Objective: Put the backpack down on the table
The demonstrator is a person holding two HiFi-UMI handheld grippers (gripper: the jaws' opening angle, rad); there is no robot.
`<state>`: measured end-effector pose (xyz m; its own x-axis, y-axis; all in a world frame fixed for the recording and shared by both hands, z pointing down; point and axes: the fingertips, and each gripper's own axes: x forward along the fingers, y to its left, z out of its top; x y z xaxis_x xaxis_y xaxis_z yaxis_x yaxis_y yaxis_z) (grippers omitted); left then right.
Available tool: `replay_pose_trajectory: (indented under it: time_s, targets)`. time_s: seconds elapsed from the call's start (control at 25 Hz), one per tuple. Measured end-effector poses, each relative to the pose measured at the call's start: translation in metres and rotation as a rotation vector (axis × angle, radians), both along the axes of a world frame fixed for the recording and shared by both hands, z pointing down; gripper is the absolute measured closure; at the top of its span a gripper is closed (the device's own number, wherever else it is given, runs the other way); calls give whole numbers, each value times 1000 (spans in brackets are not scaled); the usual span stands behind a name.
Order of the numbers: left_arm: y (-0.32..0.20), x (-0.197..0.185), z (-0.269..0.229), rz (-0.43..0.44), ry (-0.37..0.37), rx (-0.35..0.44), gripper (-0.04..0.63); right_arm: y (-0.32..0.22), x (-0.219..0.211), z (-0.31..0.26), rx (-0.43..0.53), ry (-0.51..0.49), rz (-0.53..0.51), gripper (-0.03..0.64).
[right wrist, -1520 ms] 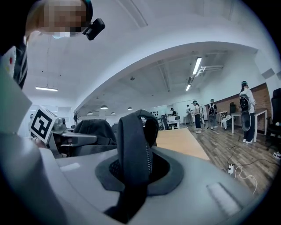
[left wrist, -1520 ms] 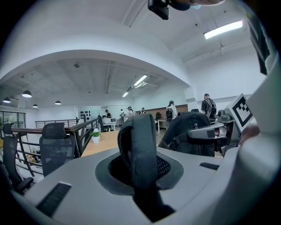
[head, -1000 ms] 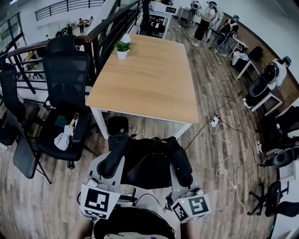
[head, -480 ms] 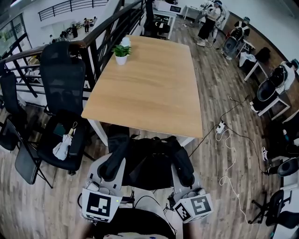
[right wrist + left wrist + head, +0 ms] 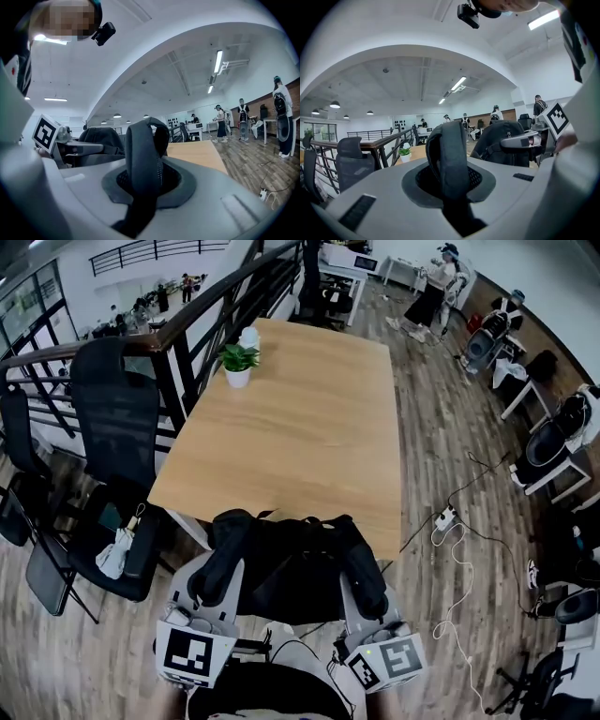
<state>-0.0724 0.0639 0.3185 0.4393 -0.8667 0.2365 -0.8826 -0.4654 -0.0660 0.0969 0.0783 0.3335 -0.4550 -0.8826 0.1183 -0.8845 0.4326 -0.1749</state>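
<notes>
Now my left hand-held gripper [image 5: 218, 577] pinches 1 strap [image 5: 447, 159] of the black backpack [image 5: 291, 563], and my right hand-held gripper [image 5: 364, 585] pinches the other strap [image 5: 143, 159]. The backpack hangs between them at the near edge of the desk [image 5: 300, 427]. Wide open wood lies past it; 1 small plant [image 5: 238, 362] sits far off.

The backpack [image 5: 295, 563] hangs between my left gripper [image 5: 217, 576] and right gripper [image 5: 367, 585], clamped in both, at the near edge of the table [image 5: 309, 427]. The plant [image 5: 237, 362] stands on the table's far left part. A chair [image 5: 117, 413] stands left of the table, and a power strip [image 5: 444, 517] lies on the floor to its right.
</notes>
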Motion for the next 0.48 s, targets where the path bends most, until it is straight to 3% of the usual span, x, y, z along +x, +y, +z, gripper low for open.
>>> replay_pose_trajectory:
  time_s: [0.48]
  targets:
    - [-82,40,-7,-34,15,17,531,-87,42,-9,19,-3,-20,554]
